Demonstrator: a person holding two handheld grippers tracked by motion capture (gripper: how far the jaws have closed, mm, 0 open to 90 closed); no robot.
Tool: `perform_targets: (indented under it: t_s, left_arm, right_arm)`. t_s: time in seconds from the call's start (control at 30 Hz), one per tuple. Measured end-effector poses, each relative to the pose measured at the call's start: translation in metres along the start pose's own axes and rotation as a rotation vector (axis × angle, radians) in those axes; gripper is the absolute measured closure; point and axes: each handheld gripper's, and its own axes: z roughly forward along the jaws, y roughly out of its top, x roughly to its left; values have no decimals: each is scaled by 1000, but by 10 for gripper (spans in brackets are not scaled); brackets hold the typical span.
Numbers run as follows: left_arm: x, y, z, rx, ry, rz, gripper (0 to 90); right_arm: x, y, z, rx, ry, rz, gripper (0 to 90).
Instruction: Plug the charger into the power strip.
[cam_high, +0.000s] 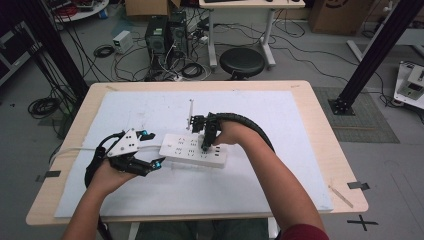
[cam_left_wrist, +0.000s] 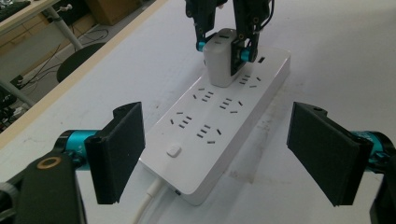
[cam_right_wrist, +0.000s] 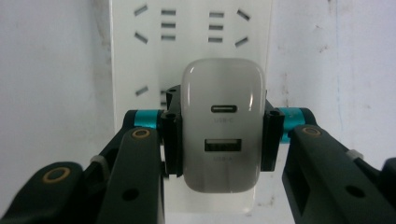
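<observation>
2 grippers: 1 in each hand, both over the white mat on the tabletop.
Right gripper: fingers clamped on the 2 flanks of the charger, 1 pad on each side; it points down at the strip.
Charger: white block squeezed between the right fingers, its face with 2 USB ports turned toward the right gripper view, 1 oval port above 1 rectangular port. In the left gripper view the charger stands upright at the far end of the strip; its base meets the strip's top, though I cannot tell how deep the pins sit.
Strip: white power strip lying flat on the mat, reaching from between the left fingers out to under the right fingers. Several rows of sockets show on its top, with 1 small button at the end nearest the left fingers.
Left gripper: fingers spread wide, 1 on each side of the strip's near end, neither pad touching it.
Cord: white, leaves the strip's near end and runs back between the left fingers.
Hands: in the high view the left hand holds its gripper just beside the strip's left end, the right hand sits above the strip.
</observation>
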Motion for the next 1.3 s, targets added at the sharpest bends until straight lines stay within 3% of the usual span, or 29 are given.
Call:
perform_targets:
  t_s: [0.27, 0.3, 0.37, 0.5, 0.7, 0.9, 1.0, 1.03, 1.07, 1.3]
  left_arm:
    - [5, -4, -1, 5, 2, -19, 193]
    - [5, -4, -1, 5, 3, -22, 193]
    - [7, -5, -1, 10, 3, -21, 193]
    - [9, -3, 0, 3, 6, -20, 193]
    - [10, 1, 0, -9, -2, 22, 193]
    - [12, 0, -2, -29, -4, 10, 193]
    - [14, 0, -3, -36, -9, 0, 191]
    - [14, 0, -3, -36, -9, 0, 191]
    - [14, 0, -2, -35, -21, -2, 187]
    - [13, -1, 0, -46, -27, -22, 187]
  right_arm:
    - [-1, -4, 0, -30, 13, 14, 625]
    - [-3, -9, -2, -61, 25, 29, 485]
    - [-6, -17, -8, -116, 17, 67, 410]
    - [-4, -35, -25, -238, 28, 117, 358]
    - [2, -68, -44, -439, 52, 186, 262]
    - [19, -100, -56, -574, 11, 246, 216]
    - [30, -120, -58, -670, -1, 272, 213]
    - [30, -120, -58, -670, -1, 272, 213]
    - [39, -136, -56, -726, -15, 289, 209]
    - [53, -167, -44, -800, -39, 361, 199]
